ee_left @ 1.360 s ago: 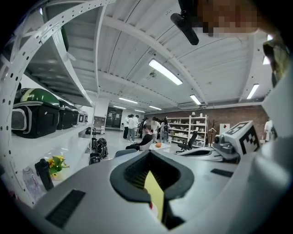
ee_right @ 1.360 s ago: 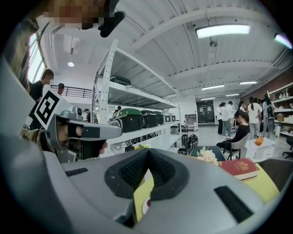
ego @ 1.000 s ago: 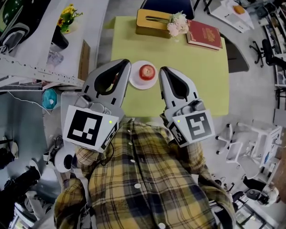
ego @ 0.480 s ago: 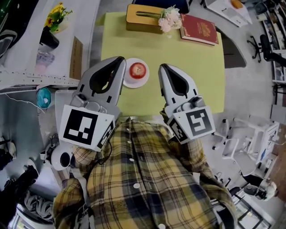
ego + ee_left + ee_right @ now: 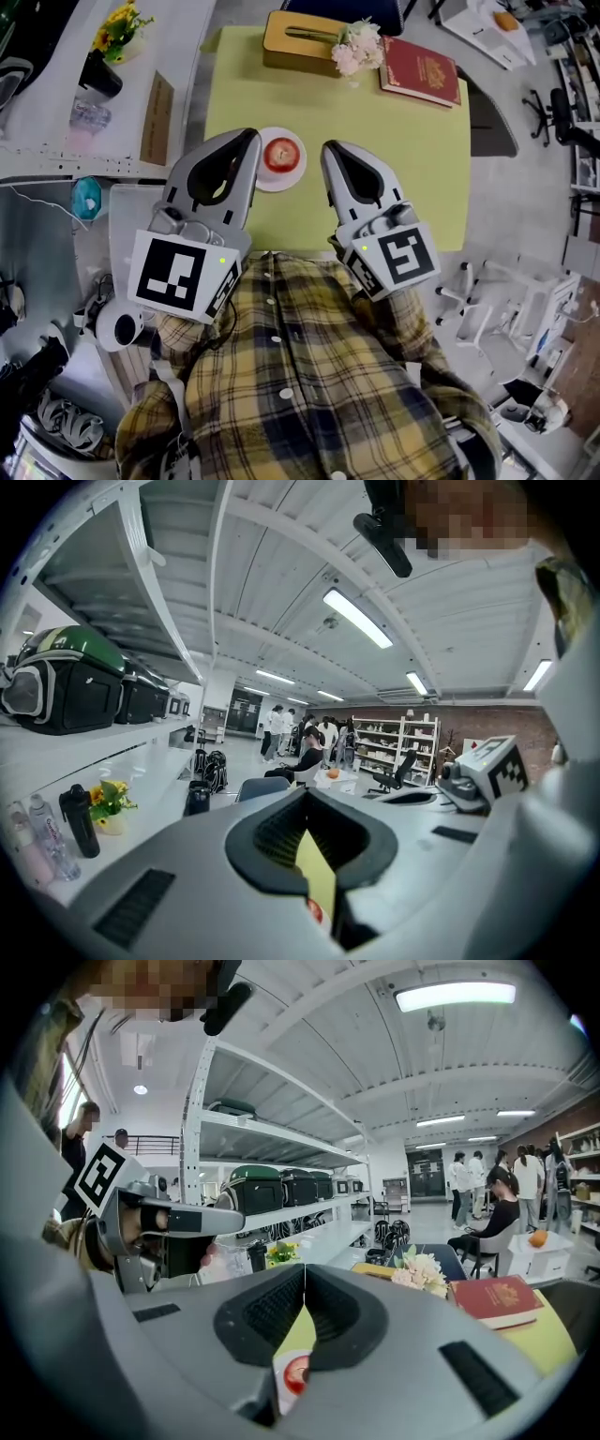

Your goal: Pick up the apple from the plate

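The fingers (image 5: 270,1311) of the right gripper (image 5: 305,1271) are seen pressed together tip to tip, with nothing caught between them. The left gripper (image 5: 307,795) is closed in the same way and is likewise empty.

The apple (image 5: 281,153) is found on the plate (image 5: 266,180), on the near left part of the table (image 5: 394,159). In the head view the plate appears between the two gripper tips, the left one (image 5: 251,139) just beside its left edge and the right one (image 5: 328,150) a little to its right. Whether either tip touches the plate cannot be told. Through the slit under each pair of closed jaws a sliver of the apple (image 5: 296,1372) can be made out ahead.

The task is judged to be at its start: the apple has not been gripped or lifted, and the whole pick is left. Before a grip can be made, one gripper would have to be opened, brought around the apple, closed and raised.

Nothing is seen between the grippers and the apple. The shallow rim of the plate may have to be cleared, and the round apple might be rolled if nudged by a closed tip. A box (image 5: 295,42), flowers (image 5: 354,47) and a book (image 5: 420,71) are kept at the far edge, well apart from the plate, and should not be in the way. A shelf unit (image 5: 94,141) stands beside the table on the left.
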Available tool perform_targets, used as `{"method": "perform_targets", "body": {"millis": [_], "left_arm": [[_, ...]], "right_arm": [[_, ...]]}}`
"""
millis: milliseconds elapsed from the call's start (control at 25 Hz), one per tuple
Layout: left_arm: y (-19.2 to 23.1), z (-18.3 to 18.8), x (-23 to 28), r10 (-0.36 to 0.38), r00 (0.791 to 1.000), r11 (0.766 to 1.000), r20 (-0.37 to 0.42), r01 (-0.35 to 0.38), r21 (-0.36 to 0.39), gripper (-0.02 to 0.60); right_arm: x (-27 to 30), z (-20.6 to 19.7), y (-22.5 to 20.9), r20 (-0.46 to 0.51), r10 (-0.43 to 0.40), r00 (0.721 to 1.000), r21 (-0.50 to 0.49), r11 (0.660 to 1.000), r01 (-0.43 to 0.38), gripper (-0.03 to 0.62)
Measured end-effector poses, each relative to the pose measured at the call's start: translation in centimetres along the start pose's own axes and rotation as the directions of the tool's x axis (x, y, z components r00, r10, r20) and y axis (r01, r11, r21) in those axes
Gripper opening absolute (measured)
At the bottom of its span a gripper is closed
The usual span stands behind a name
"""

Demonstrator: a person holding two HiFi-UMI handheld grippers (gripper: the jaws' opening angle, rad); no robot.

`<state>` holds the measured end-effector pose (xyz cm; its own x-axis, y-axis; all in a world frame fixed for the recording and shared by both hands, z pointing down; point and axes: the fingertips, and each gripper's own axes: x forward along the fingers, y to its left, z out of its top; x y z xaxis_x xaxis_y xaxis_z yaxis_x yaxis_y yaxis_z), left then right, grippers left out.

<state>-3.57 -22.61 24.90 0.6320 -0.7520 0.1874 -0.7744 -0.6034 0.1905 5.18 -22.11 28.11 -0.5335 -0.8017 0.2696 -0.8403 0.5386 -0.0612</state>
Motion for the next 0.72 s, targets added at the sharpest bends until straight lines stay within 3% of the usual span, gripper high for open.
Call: {"method": "perform_targets", "body": {"millis": [320, 720], "left_arm": [[0.6, -1.8, 0.3, 0.033, 0.999, 0.999, -0.025, -0.034, -0.023, 0.005], [1.5, -4.5, 1.2, 0.045, 0.996, 0.998, -0.075, -0.047, -0.03, 0.005]], "right_arm": [[0.7, -1.8, 0.1, -0.025, 0.067, 0.997, 0.017, 0.998, -0.066, 0.0], [2.1, -5.5, 1.2, -0.071, 0.159, 0.985, 0.068, 0.986, -0.154, 0.195]]}}
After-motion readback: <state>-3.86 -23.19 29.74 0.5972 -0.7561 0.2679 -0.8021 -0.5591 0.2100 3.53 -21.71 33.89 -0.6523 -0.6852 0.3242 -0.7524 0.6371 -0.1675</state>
